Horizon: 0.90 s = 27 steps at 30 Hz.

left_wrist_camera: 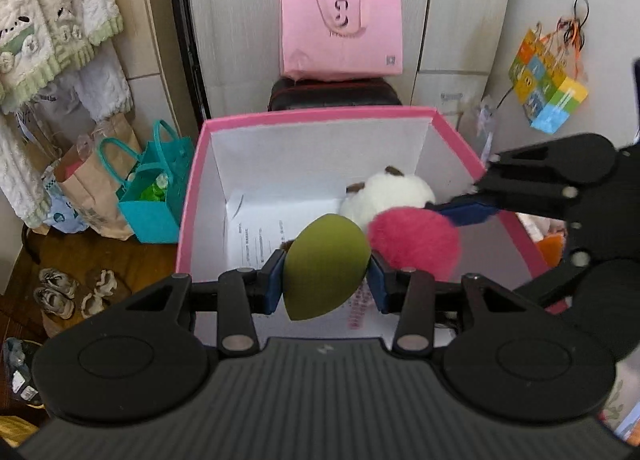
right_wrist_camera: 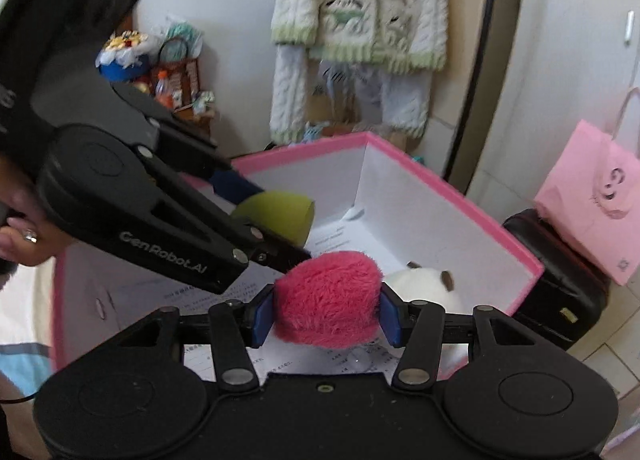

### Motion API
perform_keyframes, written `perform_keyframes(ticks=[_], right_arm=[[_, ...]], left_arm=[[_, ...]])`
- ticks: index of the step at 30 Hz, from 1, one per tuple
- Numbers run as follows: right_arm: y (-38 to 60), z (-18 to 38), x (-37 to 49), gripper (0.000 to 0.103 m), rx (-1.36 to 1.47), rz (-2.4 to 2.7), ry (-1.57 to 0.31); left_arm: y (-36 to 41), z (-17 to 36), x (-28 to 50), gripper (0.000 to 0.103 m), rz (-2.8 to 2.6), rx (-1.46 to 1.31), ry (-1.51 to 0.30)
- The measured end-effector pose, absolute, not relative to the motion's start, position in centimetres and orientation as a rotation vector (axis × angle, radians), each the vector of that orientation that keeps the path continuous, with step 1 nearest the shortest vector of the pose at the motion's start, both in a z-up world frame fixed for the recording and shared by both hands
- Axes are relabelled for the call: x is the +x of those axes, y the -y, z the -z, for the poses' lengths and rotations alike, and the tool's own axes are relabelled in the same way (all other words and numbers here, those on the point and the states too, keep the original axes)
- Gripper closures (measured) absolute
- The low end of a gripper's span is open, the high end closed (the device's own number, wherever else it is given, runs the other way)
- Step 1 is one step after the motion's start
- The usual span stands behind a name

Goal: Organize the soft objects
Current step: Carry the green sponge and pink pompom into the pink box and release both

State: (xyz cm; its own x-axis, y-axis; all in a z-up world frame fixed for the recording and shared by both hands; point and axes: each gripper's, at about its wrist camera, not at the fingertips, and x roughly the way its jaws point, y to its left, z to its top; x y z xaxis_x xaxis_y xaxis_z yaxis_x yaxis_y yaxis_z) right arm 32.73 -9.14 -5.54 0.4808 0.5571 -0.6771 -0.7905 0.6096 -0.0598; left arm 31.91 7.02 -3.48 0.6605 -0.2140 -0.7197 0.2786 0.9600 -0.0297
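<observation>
My left gripper (left_wrist_camera: 326,286) is shut on an olive-green egg-shaped sponge (left_wrist_camera: 324,266) and holds it over the near edge of an open pink box (left_wrist_camera: 320,115) with white inner walls. My right gripper (right_wrist_camera: 326,316) is shut on a fluffy pink pom-pom (right_wrist_camera: 328,298), also held over the box (right_wrist_camera: 460,195). The pom-pom (left_wrist_camera: 414,242) shows beside the sponge in the left wrist view, and the sponge (right_wrist_camera: 280,215) shows in the right wrist view. A white plush toy with brown ears (left_wrist_camera: 388,195) (right_wrist_camera: 428,284) lies inside the box on printed paper (left_wrist_camera: 260,236).
A pink tote bag (left_wrist_camera: 340,31) stands on a black case (left_wrist_camera: 332,93) behind the box. A teal bag (left_wrist_camera: 154,195) and a brown paper bag (left_wrist_camera: 88,187) stand left of it, with shoes (left_wrist_camera: 56,292) on the floor. Knitted clothes (right_wrist_camera: 360,19) hang on the wall.
</observation>
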Motion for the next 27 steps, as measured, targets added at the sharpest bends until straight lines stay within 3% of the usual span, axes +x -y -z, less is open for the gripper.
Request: perform_keyframes(ticks=[5, 7, 9, 12, 27], right_arm=[[8.6, 6.5, 34.1, 0.046, -0.400, -0.862, -0.672], [8.6, 6.7, 34.2, 0.044, -0.403, -0.857, -0.673], [8.8, 6.8, 34.1, 0.036, -0.401, -0.834, -0.667], [10.0, 6.1, 33.1, 0.036, -0.360, -0.833, -0.651], [15.9, 1.2, 24.7, 0.035, -0.165, -0.764, -0.661]], left_arm=[[-6.5, 3.5, 32.5, 0.059, 0.279, 0.087, -0.825], [-6.6, 3.5, 32.7, 0.049, 0.254, 0.090, -0.821], [-6.8, 3.4, 32.6, 0.045, 0.233, 0.093, -0.815], [-7.3, 2.9, 31.8, 0.040, 0.235, 0.075, -0.802], [-7.3, -1.6, 22.5, 0.039, 0.368, 0.104, -0.719]])
